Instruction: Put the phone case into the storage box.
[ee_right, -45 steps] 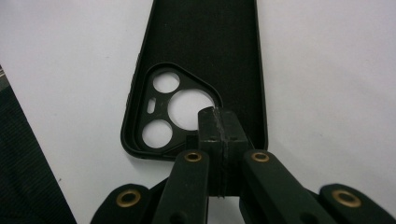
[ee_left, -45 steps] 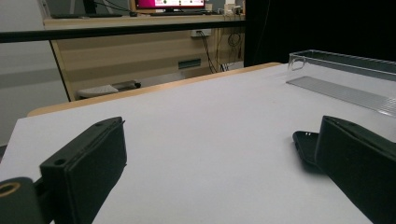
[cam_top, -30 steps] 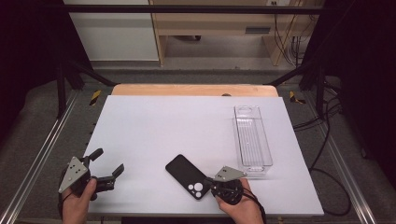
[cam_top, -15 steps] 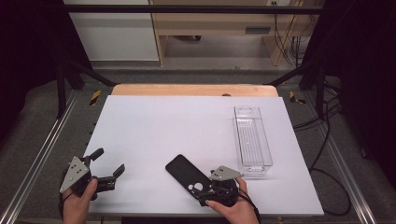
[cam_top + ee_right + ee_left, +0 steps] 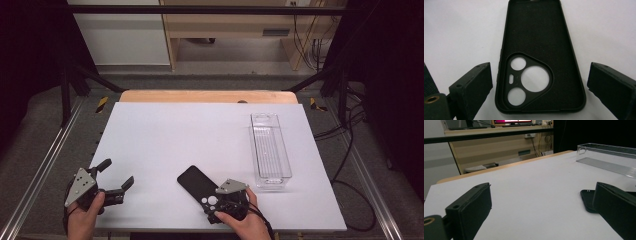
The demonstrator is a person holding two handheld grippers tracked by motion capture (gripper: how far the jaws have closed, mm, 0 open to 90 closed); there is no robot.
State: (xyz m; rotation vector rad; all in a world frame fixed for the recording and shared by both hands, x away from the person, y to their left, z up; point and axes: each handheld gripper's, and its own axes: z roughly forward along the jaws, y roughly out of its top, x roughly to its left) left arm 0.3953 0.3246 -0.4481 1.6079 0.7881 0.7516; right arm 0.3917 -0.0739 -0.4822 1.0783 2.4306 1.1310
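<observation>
The right gripper (image 5: 537, 100) hangs over the black case (image 5: 539, 55), jaws apart astride its camera end. The case lies flat near the table's (image 5: 175, 130) front edge. Best to drop squarely, then pinch both long edges evenly.

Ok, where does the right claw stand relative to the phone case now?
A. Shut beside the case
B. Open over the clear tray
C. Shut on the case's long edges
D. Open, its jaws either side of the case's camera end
D: in the right gripper view the right claw is open, its jaws apart from the phone case on either side of the camera cutouts.
</observation>
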